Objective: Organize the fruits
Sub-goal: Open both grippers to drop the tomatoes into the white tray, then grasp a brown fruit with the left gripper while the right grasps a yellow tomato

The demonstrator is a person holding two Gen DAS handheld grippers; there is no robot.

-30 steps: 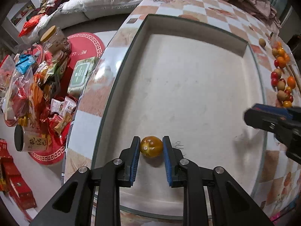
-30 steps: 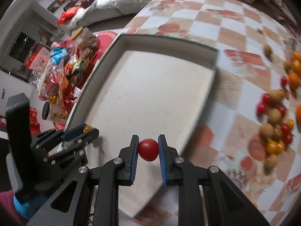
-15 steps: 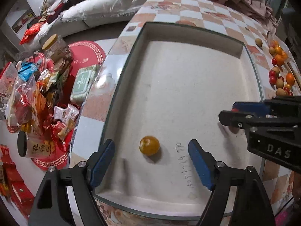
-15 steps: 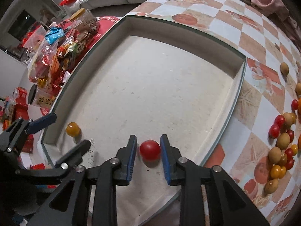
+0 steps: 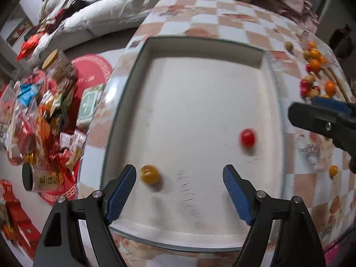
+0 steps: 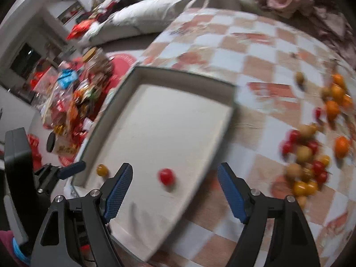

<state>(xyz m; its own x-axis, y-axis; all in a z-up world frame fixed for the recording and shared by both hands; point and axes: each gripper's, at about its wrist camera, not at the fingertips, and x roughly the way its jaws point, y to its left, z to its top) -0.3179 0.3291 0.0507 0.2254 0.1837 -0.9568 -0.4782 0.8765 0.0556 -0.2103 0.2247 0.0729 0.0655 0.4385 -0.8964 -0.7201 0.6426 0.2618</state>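
My left black two-finger gripper with blue ribbed pads [image 5: 179, 191]: jaws spread wide, nothing between the pads, fingers level and pointing forward. My right black gripper, same blue pads [image 6: 174, 191]: jaws also wide apart, holding nothing. In the left view the right one enters from the right edge; in the right view the left sits at lower left.

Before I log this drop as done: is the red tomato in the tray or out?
In. The red tomato lies on the tray floor, free; the right gripper is open above it.
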